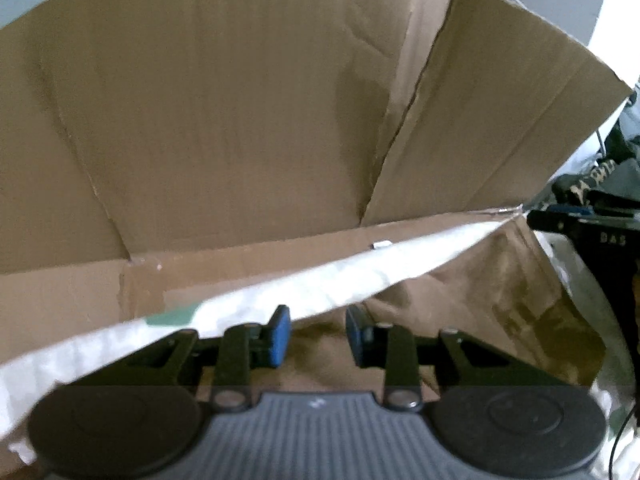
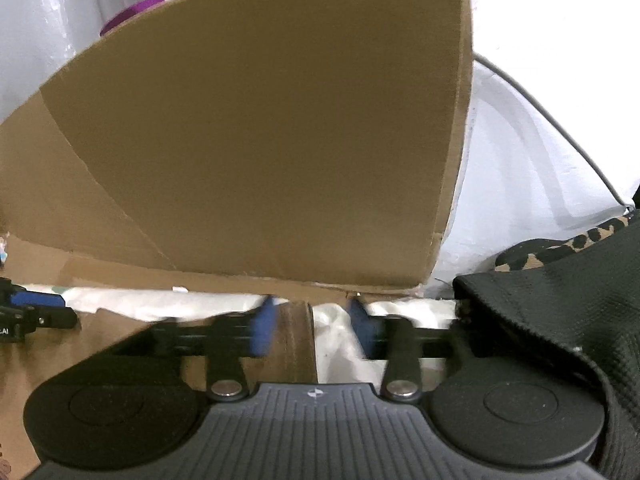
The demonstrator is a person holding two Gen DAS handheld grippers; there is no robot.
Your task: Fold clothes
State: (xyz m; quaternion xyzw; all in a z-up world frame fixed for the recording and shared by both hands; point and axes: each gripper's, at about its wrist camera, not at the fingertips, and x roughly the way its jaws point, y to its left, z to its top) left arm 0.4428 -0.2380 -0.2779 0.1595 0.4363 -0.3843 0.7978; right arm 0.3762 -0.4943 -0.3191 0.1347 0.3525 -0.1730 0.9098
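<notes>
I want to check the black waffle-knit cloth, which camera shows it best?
The right wrist view: the black waffle-knit cloth fills its lower right beside the right claw, texture clear. The left wrist view shows only dark, blurred things at its right edge; whether they include it is unclear.

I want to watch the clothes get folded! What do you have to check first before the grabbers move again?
1. Left gripper empty: ok, its jaws stand apart with nothing pinched.
2. Right gripper empty: ok, jaws apart, though its fingers look blurred.
3. Garment in reach: ok, a black textured garment lies just beside the right gripper.
4. Garment spread flat: not ok, it lies bunched in a heap.
5. Room to fold: cannot tell, a big cardboard box stands close in front of both grippers.
6. Brown paper and white plastic sheet under the left gripper out of the way: not ok.
</notes>
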